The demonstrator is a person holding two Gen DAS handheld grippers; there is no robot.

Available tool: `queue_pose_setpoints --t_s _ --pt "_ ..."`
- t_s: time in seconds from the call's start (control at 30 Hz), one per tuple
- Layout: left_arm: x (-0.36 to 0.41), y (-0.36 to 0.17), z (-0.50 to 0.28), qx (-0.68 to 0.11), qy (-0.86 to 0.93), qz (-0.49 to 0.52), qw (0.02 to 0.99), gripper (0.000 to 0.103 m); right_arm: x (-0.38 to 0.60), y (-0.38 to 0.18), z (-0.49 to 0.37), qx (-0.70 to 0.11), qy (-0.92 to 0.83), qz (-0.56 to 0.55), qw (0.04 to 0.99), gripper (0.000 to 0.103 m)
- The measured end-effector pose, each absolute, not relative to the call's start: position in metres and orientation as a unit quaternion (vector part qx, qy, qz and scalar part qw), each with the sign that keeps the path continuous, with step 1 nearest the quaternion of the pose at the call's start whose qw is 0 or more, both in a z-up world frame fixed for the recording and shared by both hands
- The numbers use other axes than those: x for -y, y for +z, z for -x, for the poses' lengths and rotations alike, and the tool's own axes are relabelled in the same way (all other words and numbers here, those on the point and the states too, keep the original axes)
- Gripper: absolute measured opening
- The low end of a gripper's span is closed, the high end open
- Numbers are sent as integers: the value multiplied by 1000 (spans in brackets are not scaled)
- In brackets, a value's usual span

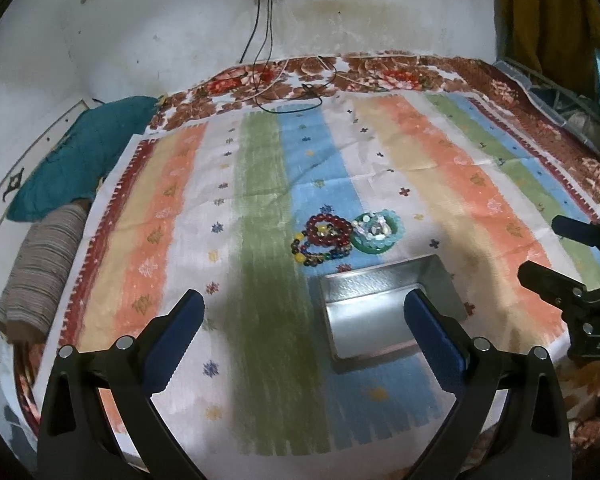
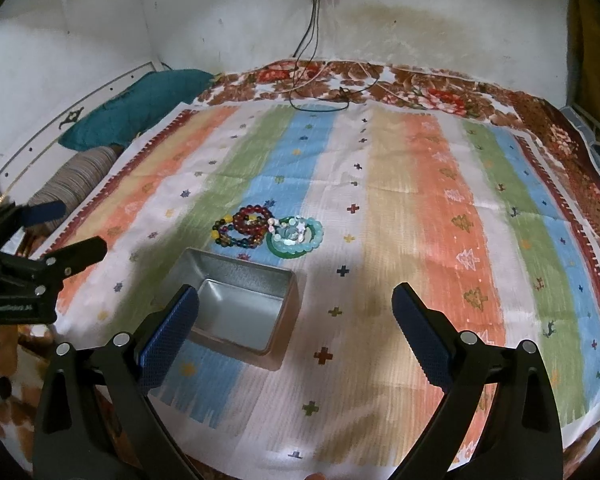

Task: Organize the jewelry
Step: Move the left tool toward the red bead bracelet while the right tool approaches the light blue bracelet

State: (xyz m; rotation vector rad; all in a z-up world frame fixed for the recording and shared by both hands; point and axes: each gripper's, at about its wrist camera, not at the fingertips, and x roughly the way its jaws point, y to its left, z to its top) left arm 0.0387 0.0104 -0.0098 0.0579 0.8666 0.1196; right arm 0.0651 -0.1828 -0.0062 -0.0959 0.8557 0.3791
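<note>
My pile of beaded bracelets sits mid-cloth: a dark red bead bracelet point(image 2: 253, 219) touching a multicoloured bead strand with yellow beads point(image 2: 225, 234) on its left, and a pale aqua-and-green bead bracelet cluster point(image 2: 298, 237) just beside it on the right (a few whitish beads lie on top of that one). Near them, toward me, is the open rectangular silver metal tin point(image 2: 240, 304), nothing visible inside. All of it rests on the striped orange, green, blue and white woven cloth point(image 2: 420, 208). My right gripper point(image 2: 296, 332) hangs above the cloth with its blue-padded fingers spread wide, holding nothing; its left pad overlaps the tin's near corner in view. My left gripper point(image 1: 304, 332) is likewise spread wide and empty, touching nothing I can make out.
</note>
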Motion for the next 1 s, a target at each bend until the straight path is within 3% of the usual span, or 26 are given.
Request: queue_pose_setpoints --t_s 1.0 --pt "-44 -56 -163 -522 67 46 849 97 173 -43 -167 -498 159 25 852 98"
